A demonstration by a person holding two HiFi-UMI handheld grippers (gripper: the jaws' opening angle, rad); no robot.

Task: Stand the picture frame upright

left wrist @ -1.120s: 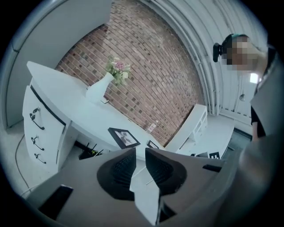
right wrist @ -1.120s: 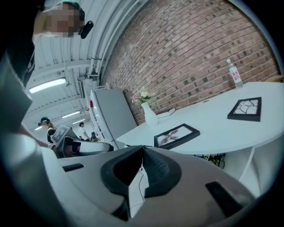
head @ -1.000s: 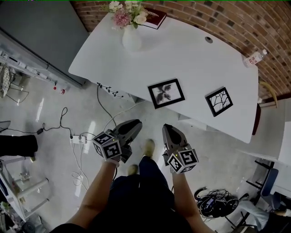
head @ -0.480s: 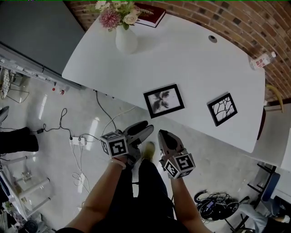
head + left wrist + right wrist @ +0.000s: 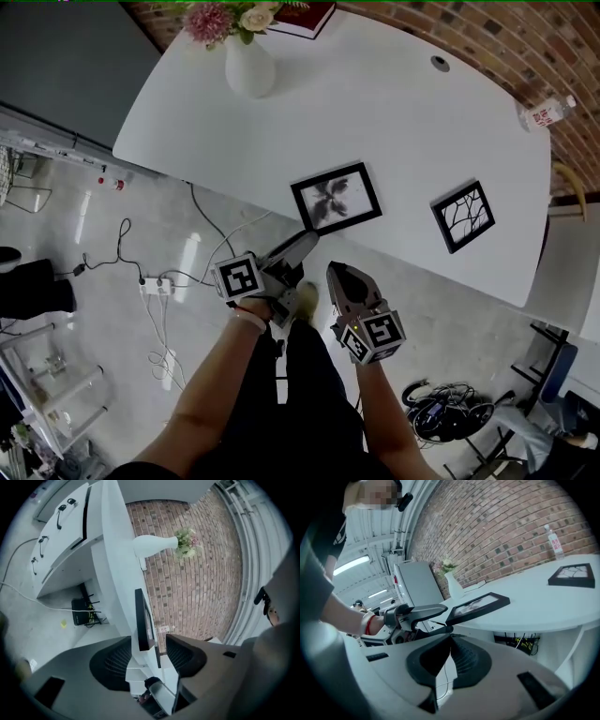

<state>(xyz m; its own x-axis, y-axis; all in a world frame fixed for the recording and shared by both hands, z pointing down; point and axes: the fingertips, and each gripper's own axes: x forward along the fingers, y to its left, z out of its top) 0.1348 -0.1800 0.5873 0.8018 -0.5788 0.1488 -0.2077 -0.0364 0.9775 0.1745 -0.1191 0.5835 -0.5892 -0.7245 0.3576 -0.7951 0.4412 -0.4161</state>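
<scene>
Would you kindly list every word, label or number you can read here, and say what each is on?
No text can be read here.
Bottle: red-and-white label, print too small to read.
Book: no lettering can be made out on its cover.
Marker cubes: black-and-white square patterns only, no words.

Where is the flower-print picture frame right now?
Head view: the flower-print frame lies flat at the white table's near edge, left of the branch-print frame, its corner between the left gripper's jaws, which have just been opening.
</scene>
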